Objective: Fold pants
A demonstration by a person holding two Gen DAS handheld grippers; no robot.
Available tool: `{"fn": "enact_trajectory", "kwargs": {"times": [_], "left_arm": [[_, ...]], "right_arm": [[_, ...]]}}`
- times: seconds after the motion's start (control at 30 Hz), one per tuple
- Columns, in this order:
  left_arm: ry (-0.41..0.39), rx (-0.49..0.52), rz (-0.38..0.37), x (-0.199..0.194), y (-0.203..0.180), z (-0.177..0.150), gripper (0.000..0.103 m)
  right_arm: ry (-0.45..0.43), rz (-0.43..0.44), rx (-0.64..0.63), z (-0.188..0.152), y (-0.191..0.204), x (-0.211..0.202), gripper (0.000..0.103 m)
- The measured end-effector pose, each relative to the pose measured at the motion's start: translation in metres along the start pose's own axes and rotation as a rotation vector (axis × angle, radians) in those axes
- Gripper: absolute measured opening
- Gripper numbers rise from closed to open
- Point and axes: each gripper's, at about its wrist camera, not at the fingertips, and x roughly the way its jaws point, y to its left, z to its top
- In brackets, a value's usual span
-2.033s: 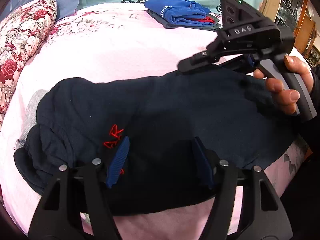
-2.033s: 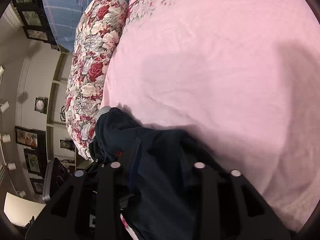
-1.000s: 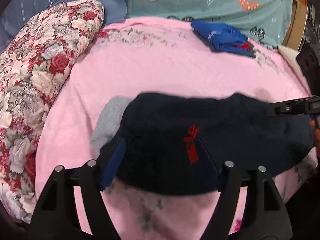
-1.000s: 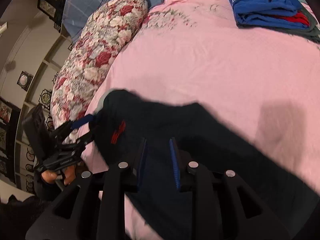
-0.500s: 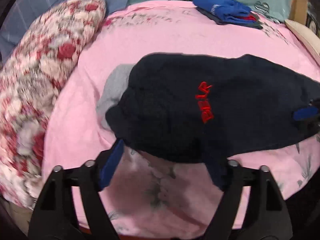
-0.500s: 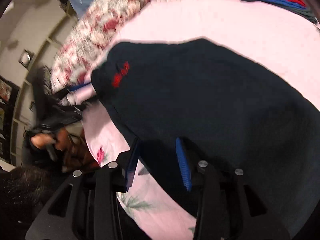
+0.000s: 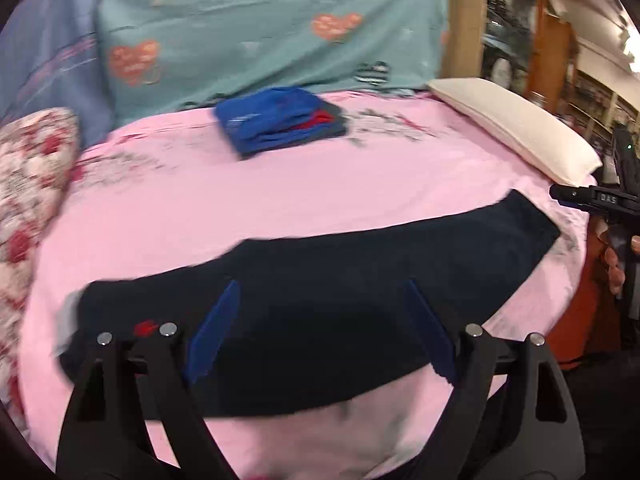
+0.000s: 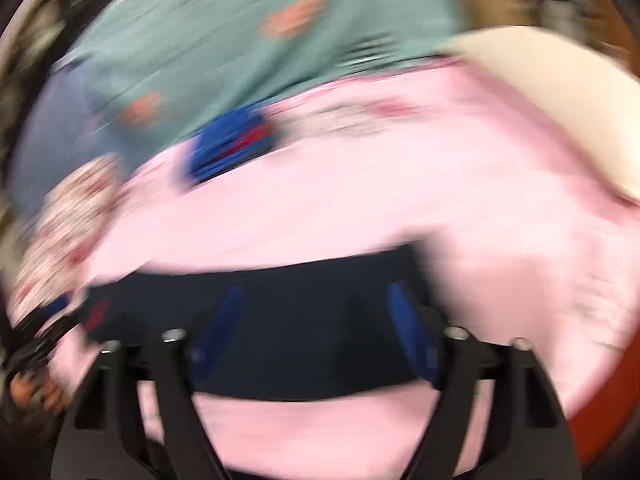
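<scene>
Left wrist: left gripper [image 7: 320, 328] spread above dark pants [image 7: 360, 268] flat on pink bedspread [image 7: 280, 192]; right gripper [image 8: 316, 328] spread

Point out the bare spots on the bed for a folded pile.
Open pink sheet runs between the navy pants and the blue clothes stack. Crowded: the pants span the near edge, the white pillow lines the right.

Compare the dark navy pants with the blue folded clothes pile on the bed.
The dark navy pants lie spread long and flat along the bed's near edge; the blue folded clothes pile is compact, stacked, and sits far back. The pants are near-black; the pile is bright blue with red. Both rest on the pink bedspread.
</scene>
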Motion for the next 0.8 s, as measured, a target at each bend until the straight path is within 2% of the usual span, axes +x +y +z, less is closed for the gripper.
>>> {"fn": "enact_trajectory", "kwargs": {"times": [0.07,0.13,0.23,0.3,0.37,0.4,0.47,0.5,0.57,0.67,0.8], "left_arm": [[0.041,0.004,-0.062,0.032,-0.022,0.007,0.085],[0.091,0.006,-0.102,0.06,-0.042,0.009,0.085],[0.137,0.024,-0.095,0.087,-0.058,0.006,0.085],[0.178,0.001,-0.092,0.104,-0.055,-0.001,0.085],[0.224,-0.028,-0.094,0.116,-0.051,-0.009,0.084],[0.22,-0.02,-0.089,0.117,-0.051,-0.012,0.085],[0.213,0.003,-0.079,0.116,-0.056,-0.014,0.085],[0.212,0.003,-0.084,0.116,-0.054,-0.013,0.085],[0.211,-0.022,-0.102,0.112,-0.048,-0.011,0.085],[0.182,-0.081,-0.085,0.096,-0.027,-0.008,0.084],[0.104,-0.149,-0.016,0.059,0.01,-0.007,0.084]], "right_arm": [[0.025,-0.008,0.061,-0.005,-0.027,0.007,0.082],[0.056,0.01,0.097,-0.013,-0.038,0.02,0.082],[0.128,0.049,0.081,-0.026,-0.04,0.044,0.081],[0.165,0.043,0.04,-0.029,-0.034,0.057,0.062],[0.16,0.053,0.028,-0.029,-0.034,0.059,0.026],[0.165,0.078,0.037,-0.028,-0.035,0.058,0.02],[0.128,0.11,0.044,-0.021,-0.03,0.049,0.018],[0.114,0.152,0.05,-0.017,-0.025,0.042,0.018],[0.088,0.227,0.018,-0.004,0.001,0.028,0.017],[0.064,0.336,-0.115,0.01,0.068,0.013,0.017],[0.126,0.477,-0.312,0.005,0.175,0.028,0.017]]}}
